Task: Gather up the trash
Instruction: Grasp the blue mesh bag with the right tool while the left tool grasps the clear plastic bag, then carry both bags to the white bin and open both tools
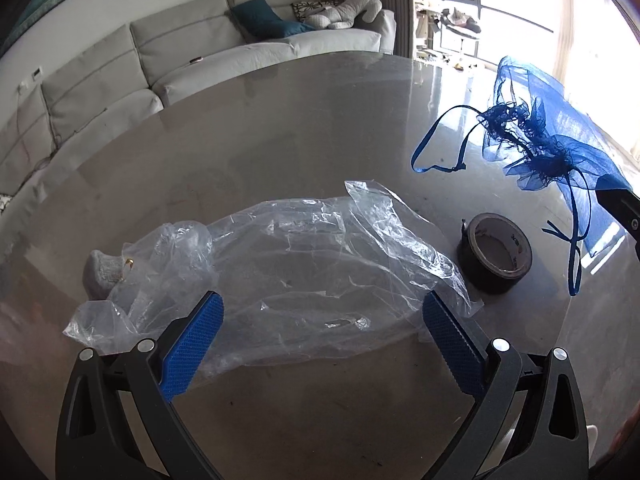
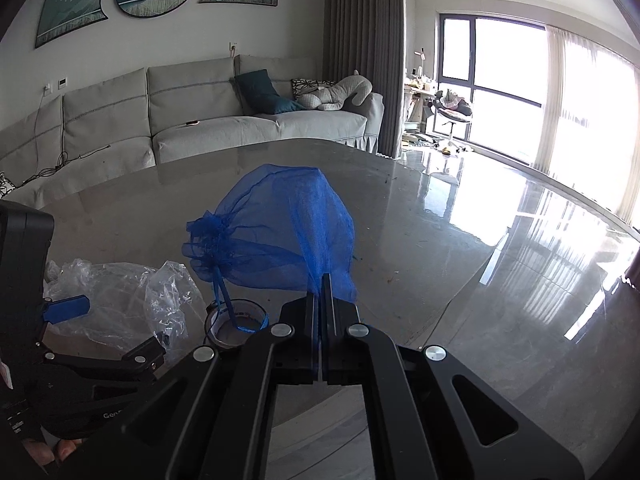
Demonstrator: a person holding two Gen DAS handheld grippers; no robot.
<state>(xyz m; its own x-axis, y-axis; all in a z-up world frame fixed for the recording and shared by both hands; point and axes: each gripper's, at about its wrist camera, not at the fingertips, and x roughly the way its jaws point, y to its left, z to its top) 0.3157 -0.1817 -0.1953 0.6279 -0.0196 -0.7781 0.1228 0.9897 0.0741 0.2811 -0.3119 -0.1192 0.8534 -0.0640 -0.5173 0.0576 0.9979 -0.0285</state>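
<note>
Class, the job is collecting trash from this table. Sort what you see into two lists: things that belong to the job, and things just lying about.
Belong to the job:
- clear plastic bag
- blue mesh pouch, held in the right hand-held gripper

Probably just lying about:
- roll of tape
- sofa
- soft toy

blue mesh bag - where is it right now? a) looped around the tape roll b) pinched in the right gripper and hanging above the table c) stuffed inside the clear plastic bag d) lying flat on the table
b: the right gripper is shut on an edge of the blue mesh bag, which hangs clear of the table, its ribbons dangling over the tape roll.
</note>
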